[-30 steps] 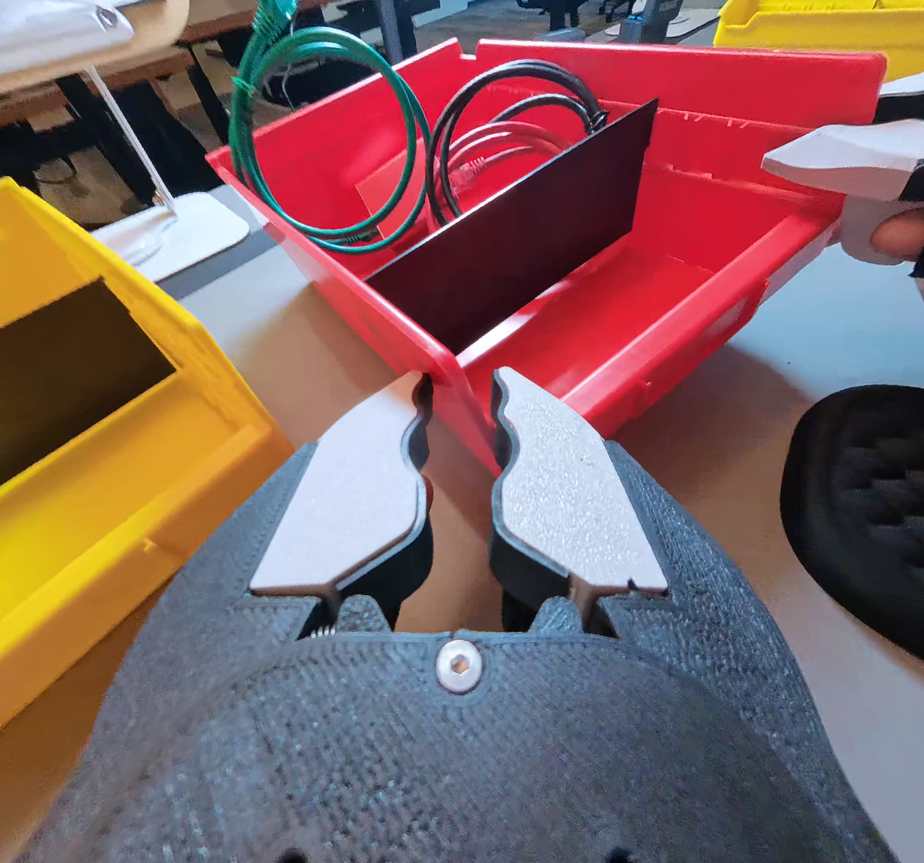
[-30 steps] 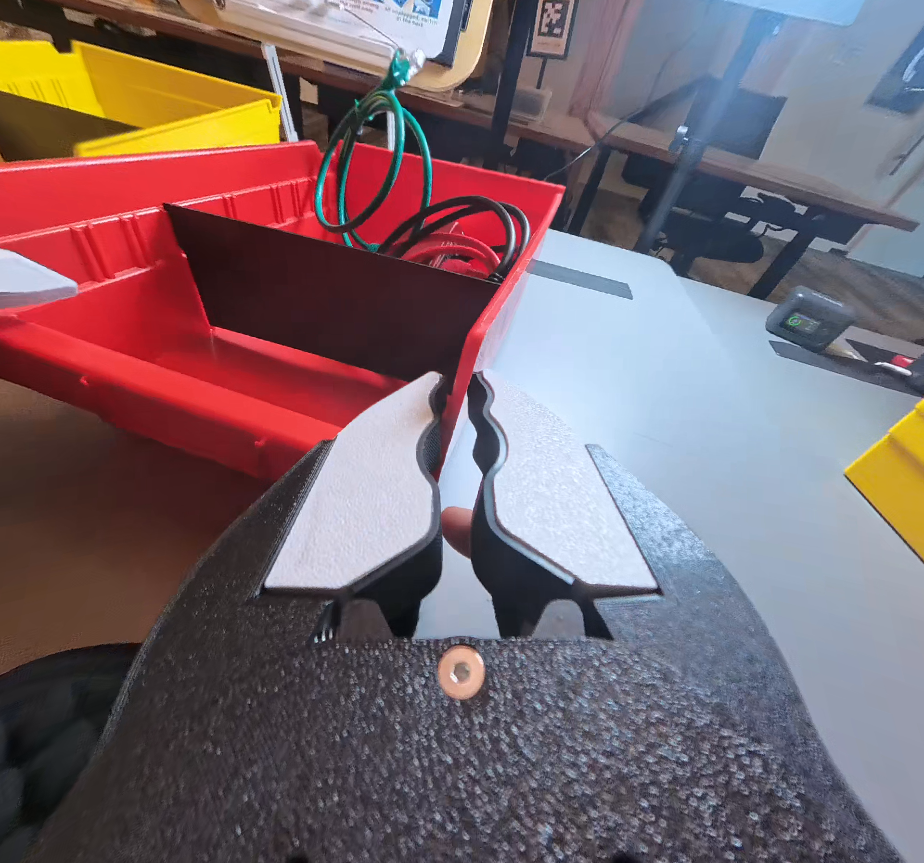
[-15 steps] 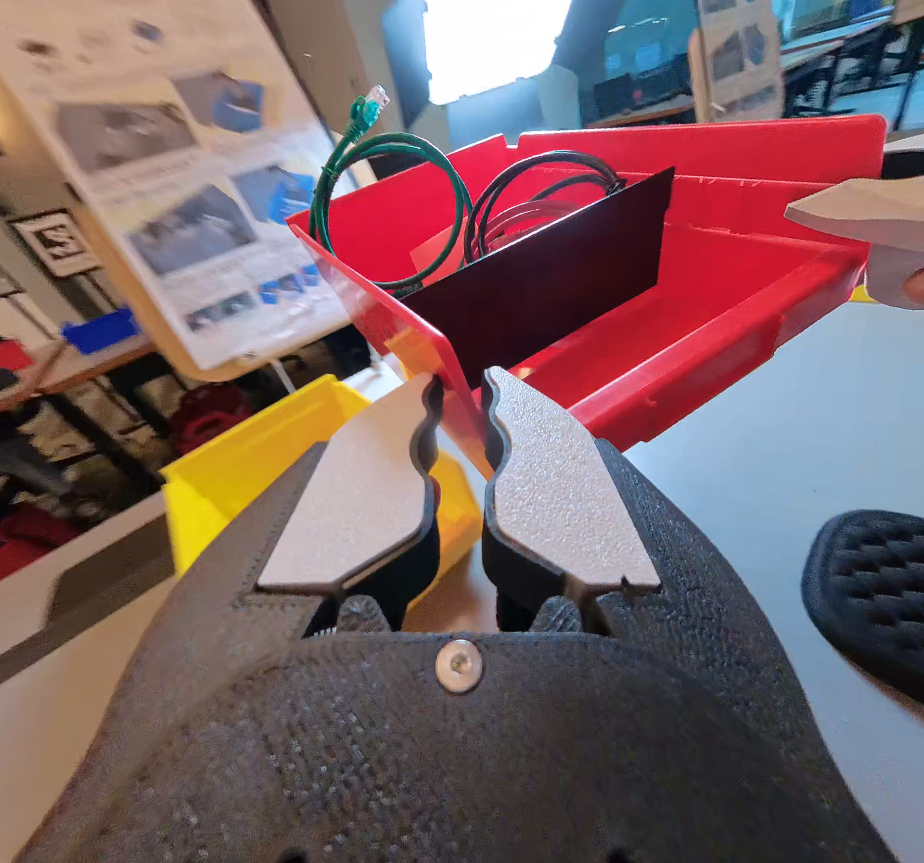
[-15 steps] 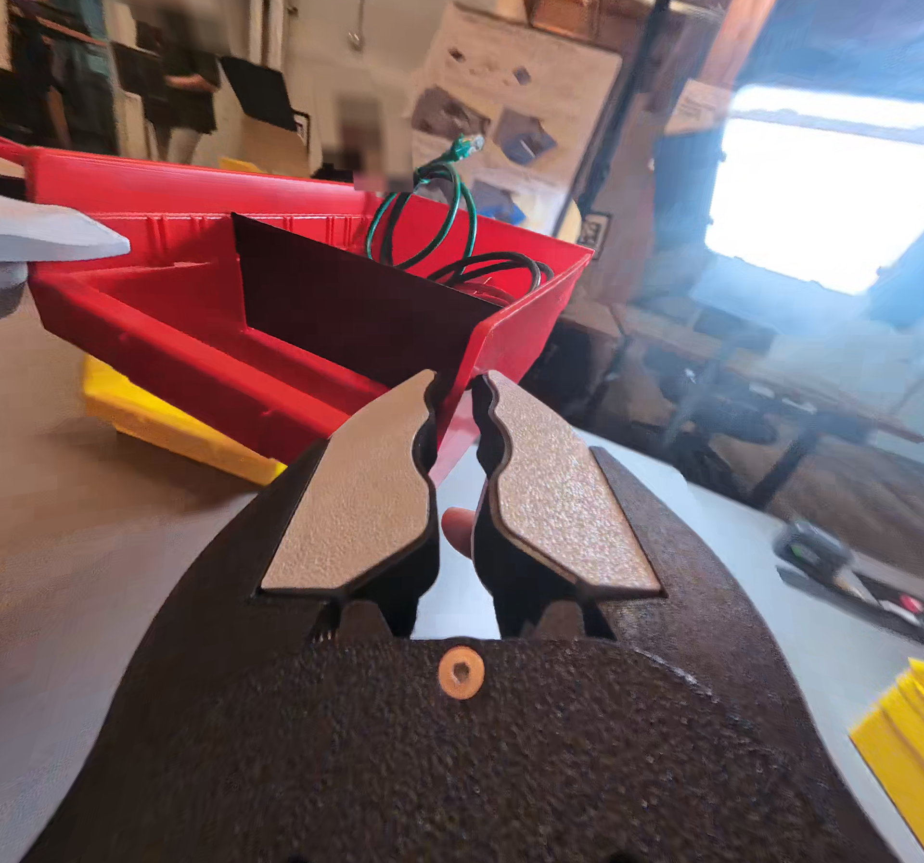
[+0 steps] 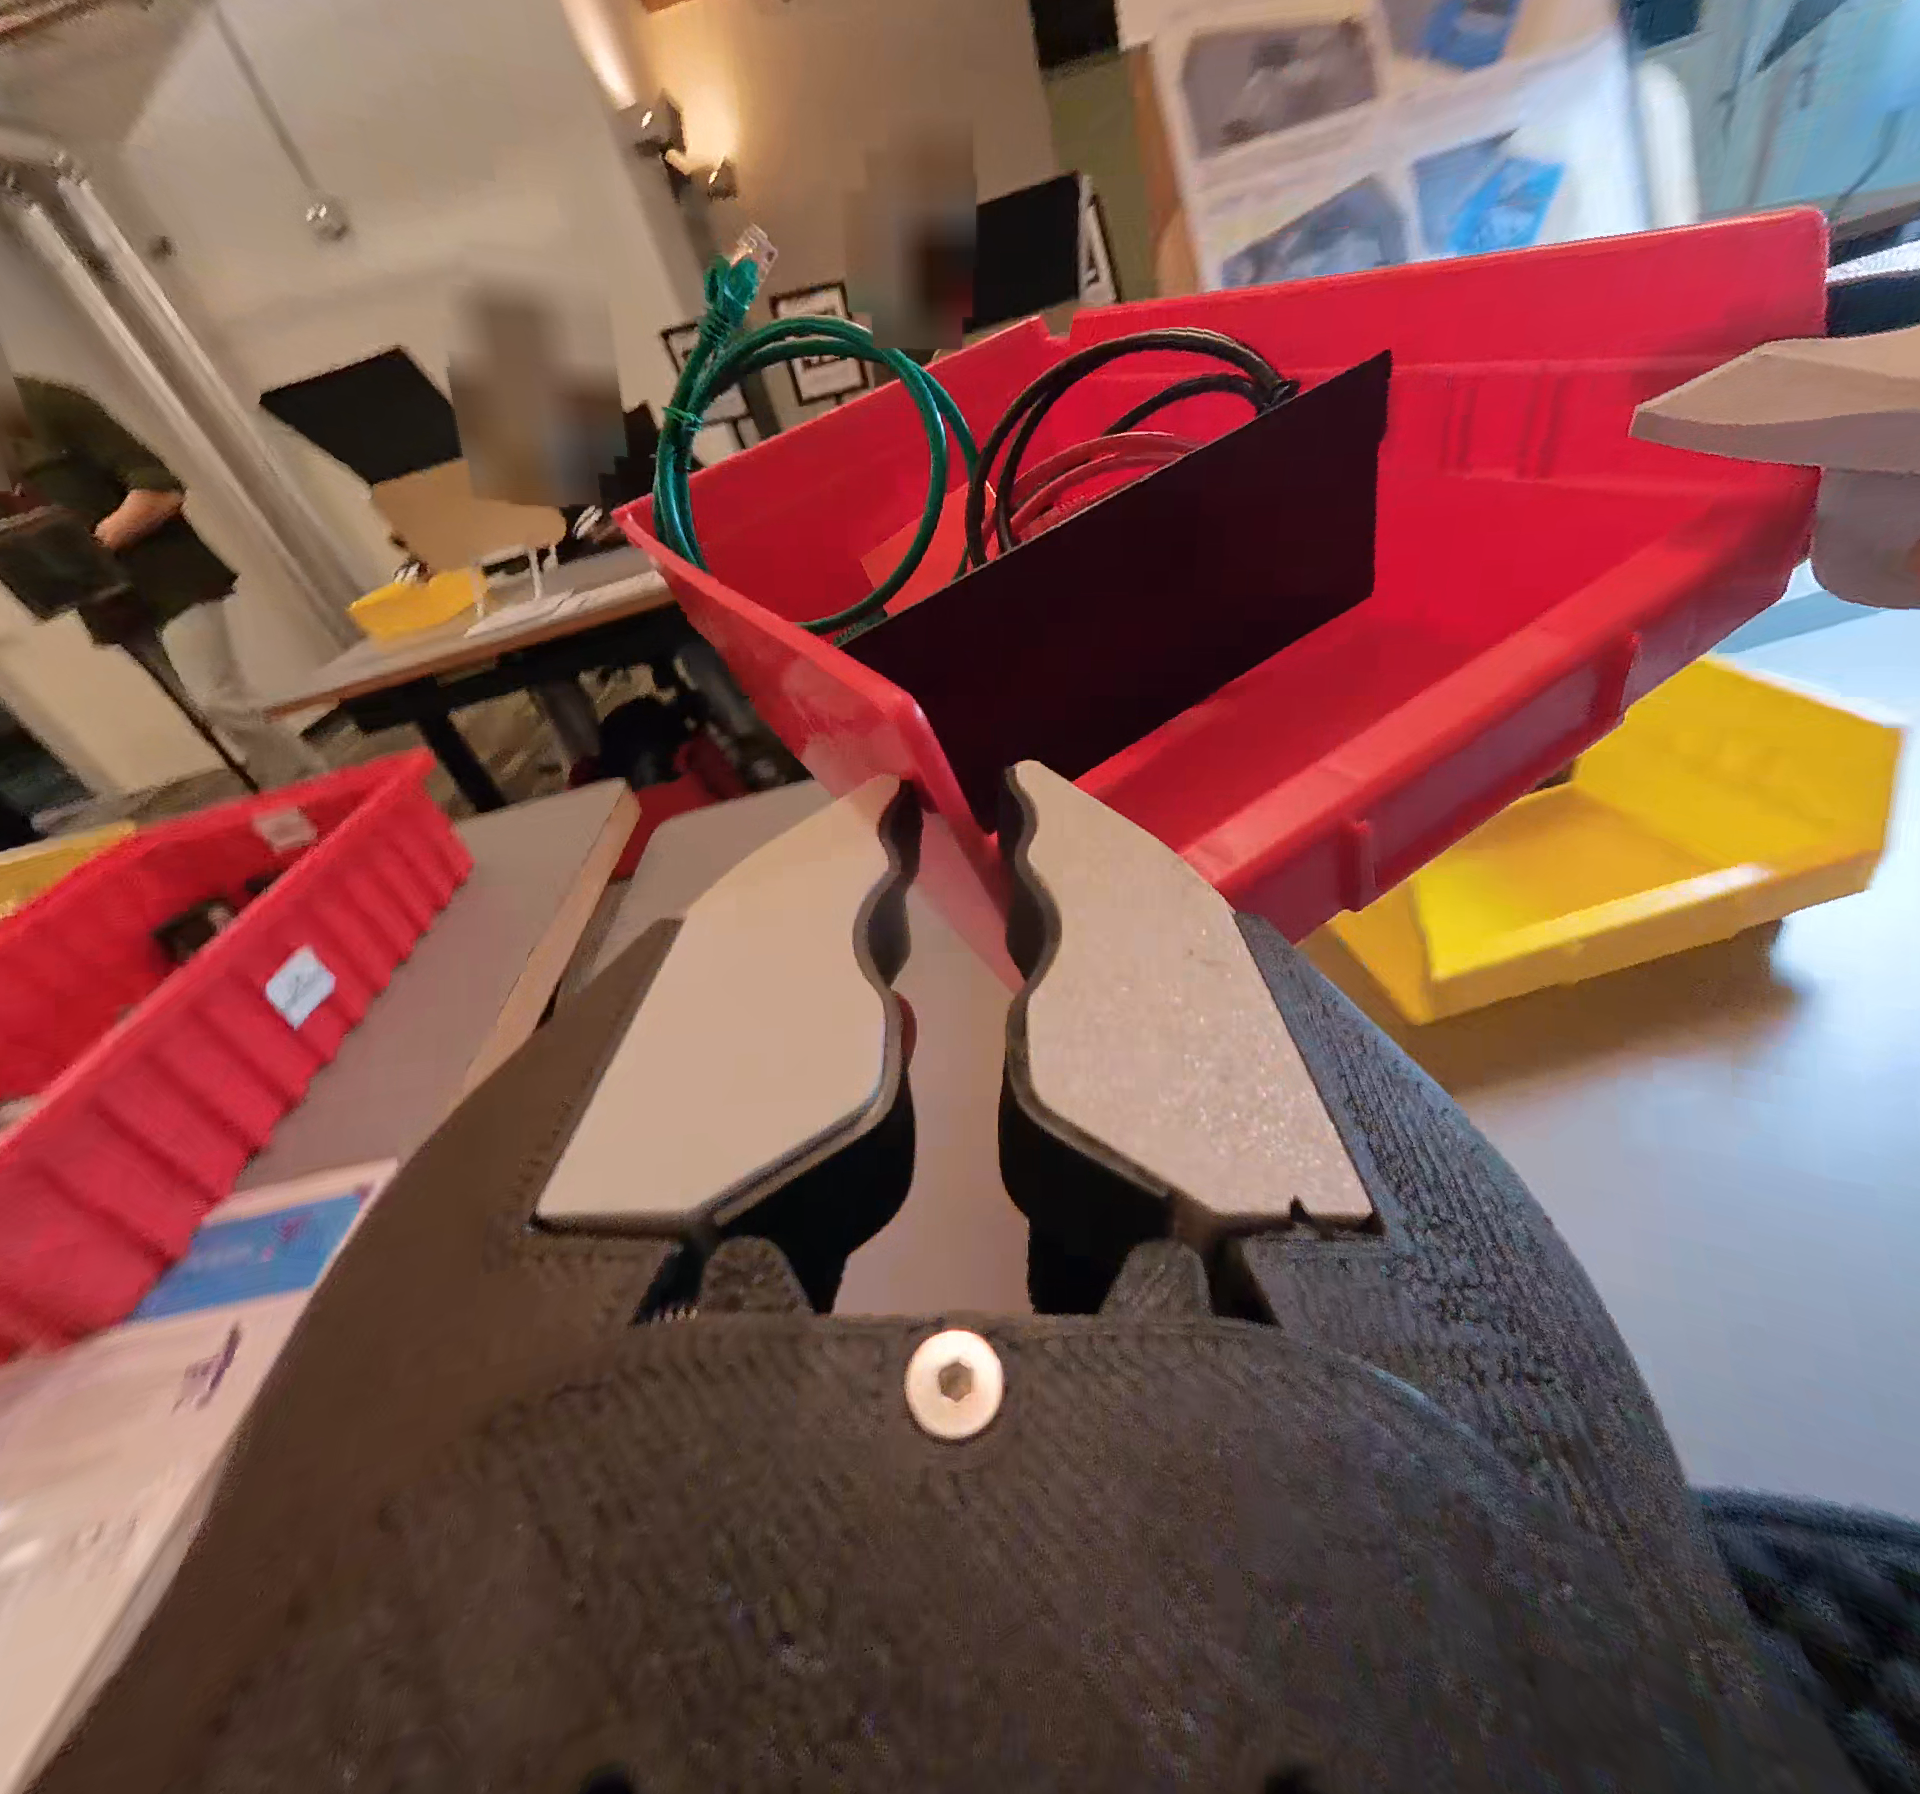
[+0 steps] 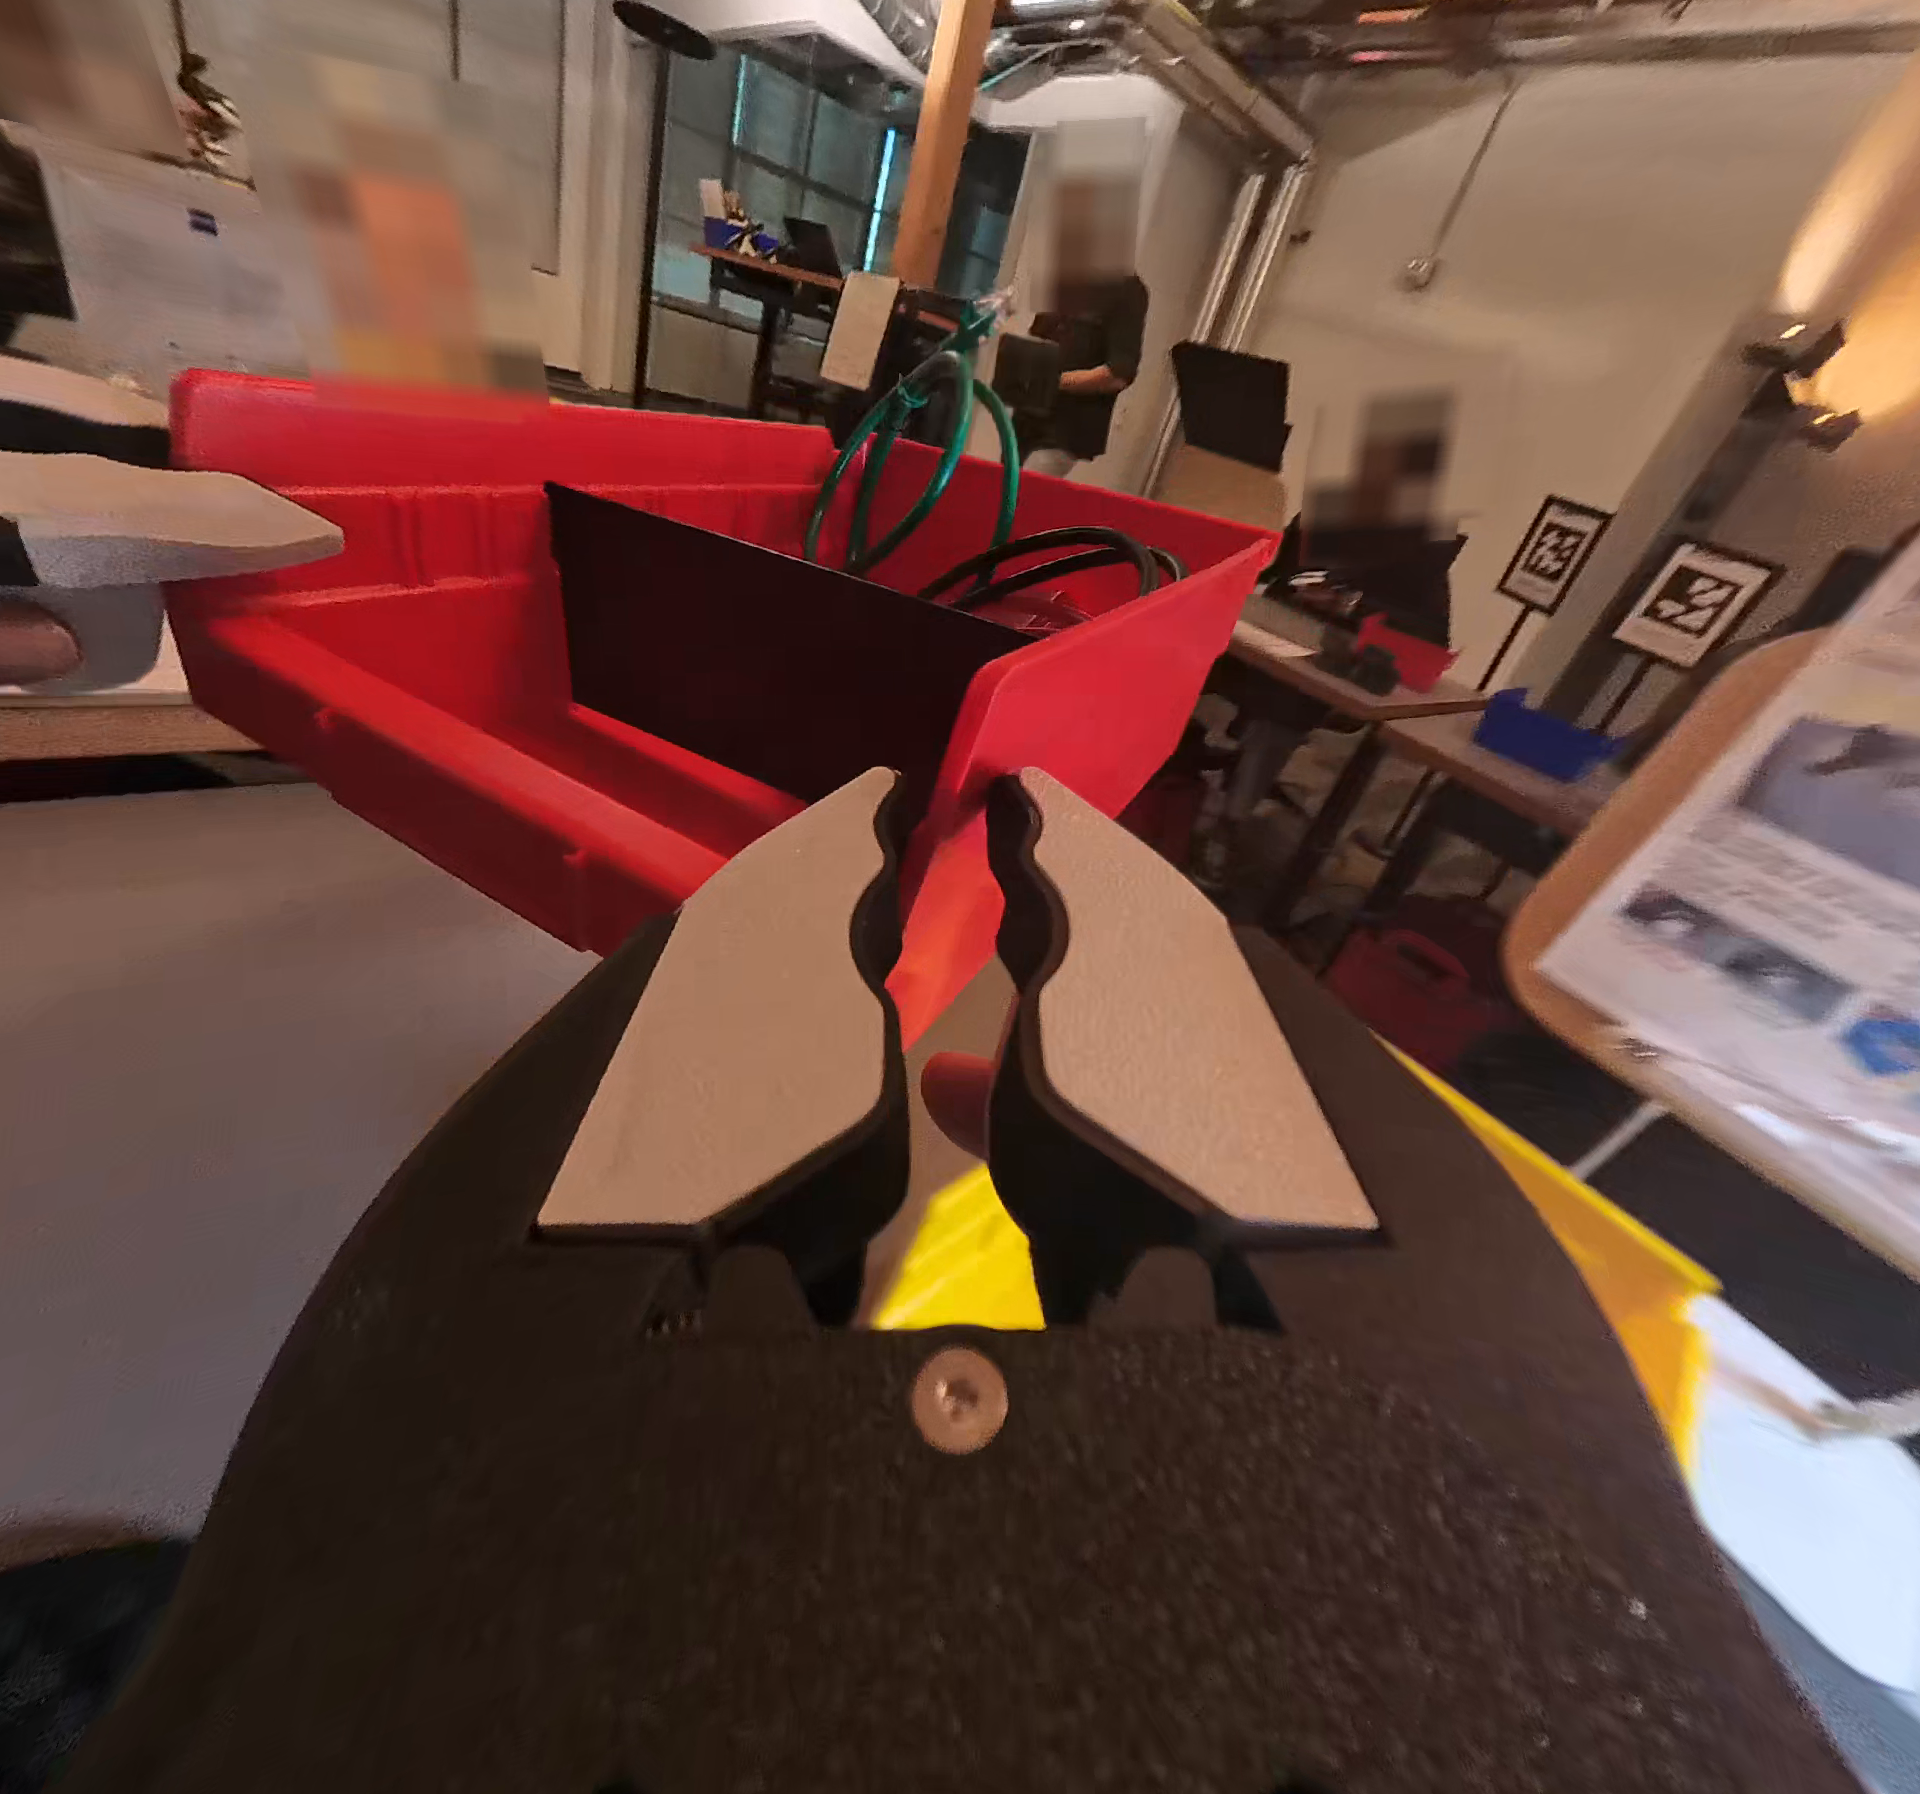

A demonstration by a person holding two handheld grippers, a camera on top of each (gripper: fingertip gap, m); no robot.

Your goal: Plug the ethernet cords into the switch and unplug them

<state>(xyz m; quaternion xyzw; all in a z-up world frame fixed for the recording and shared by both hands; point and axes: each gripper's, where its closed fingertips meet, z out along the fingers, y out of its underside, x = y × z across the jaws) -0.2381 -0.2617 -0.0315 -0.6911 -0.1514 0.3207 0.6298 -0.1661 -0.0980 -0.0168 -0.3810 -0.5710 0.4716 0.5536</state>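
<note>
A red bin (image 5: pixel 1455 684) hangs in the air, held by both grippers, with a black divider (image 5: pixel 1143 591) across its middle. Coiled green (image 5: pixel 810 456), black (image 5: pixel 1122 373) and red ethernet cords lie in its far half. My left gripper (image 5: pixel 956 814) is shut on the bin's near left corner wall. My right gripper (image 6: pixel 940 799) is shut on the bin's (image 6: pixel 468 664) right corner wall. The green cord (image 6: pixel 904 477) stands up from the bin in the right wrist view. The other gripper's finger shows at each view's edge. No switch is in view.
A yellow bin (image 5: pixel 1621 861) lies on the table below the red bin. A second red ribbed tray (image 5: pixel 187 996) sits on a table at the left. A poster board (image 6: pixel 1714 861) stands at the right. People and desks are in the background. Across from one pair of fingers to the other is roughly 20 centimeters.
Both grippers have lifted the red bin off the table and swung it round; the views now tilt up toward the room. The grips on the two corners are unchanged.
</note>
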